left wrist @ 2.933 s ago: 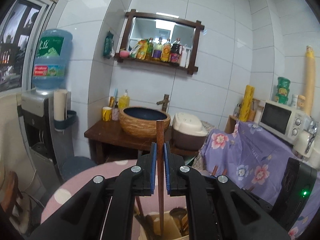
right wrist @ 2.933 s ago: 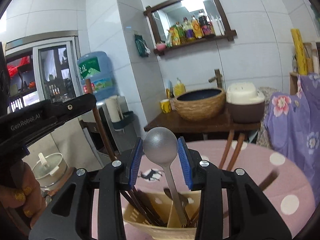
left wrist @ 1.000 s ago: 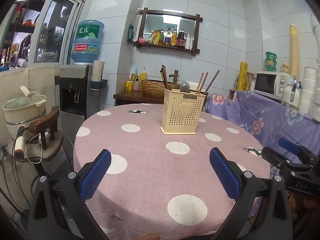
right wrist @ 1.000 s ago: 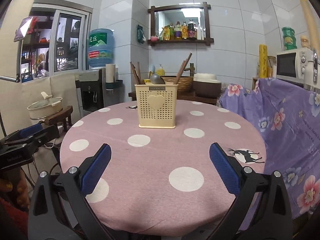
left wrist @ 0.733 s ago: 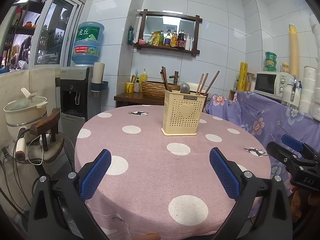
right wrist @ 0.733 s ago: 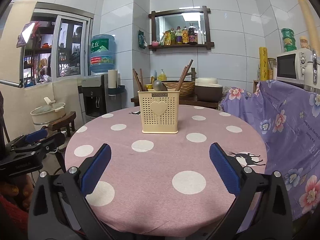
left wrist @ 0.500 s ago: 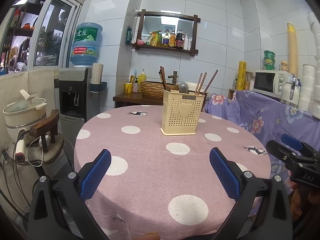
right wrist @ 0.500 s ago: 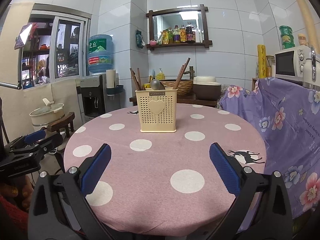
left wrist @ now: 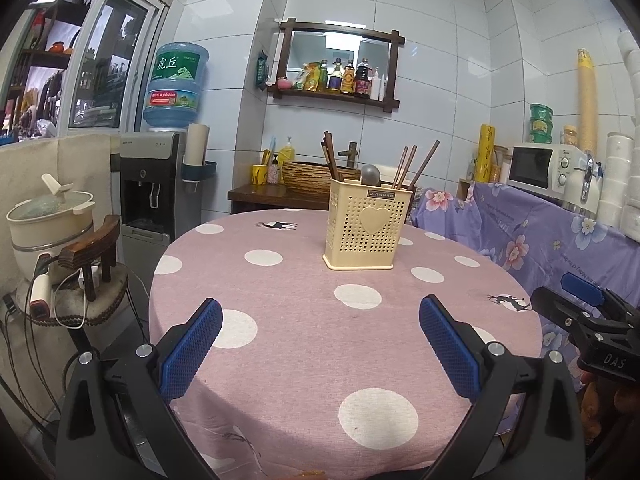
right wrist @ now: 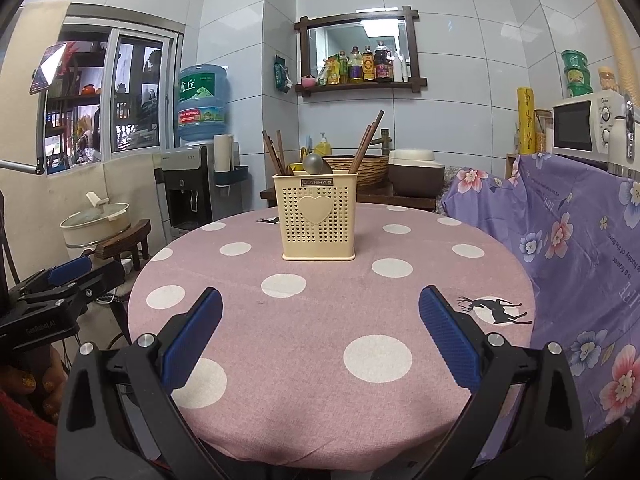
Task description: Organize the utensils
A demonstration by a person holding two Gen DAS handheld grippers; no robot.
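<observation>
Left gripper (left wrist: 320, 334) with blue ribbed pads (left wrist: 191, 346), jaws spread wide, nothing between them, nothing touched; held low over the near edge of the round table under a pink cloth with white polka dots (left wrist: 304, 320). Right gripper (right wrist: 320, 334) likewise: jaws far apart, empty, poised above the near part of the same table. Each gripper seen from the other's camera at the frame edge, left one at the left of the right wrist view, right one at the right of the left wrist view, well apart.

Cream perforated plastic utensil holder with a heart on its front (right wrist: 319, 222), upright near the middle of the table, well apart from both grippers. Inside it: dark brown wooden chopsticks (right wrist: 274, 152) leaning left in one group, more leaning right in another, and a grey metal spoon (right wrist: 313, 164) with its bowl up, between the two groups. Which compartment holds which: cannot tell.

Bare cloth between grippers and holder.
</observation>
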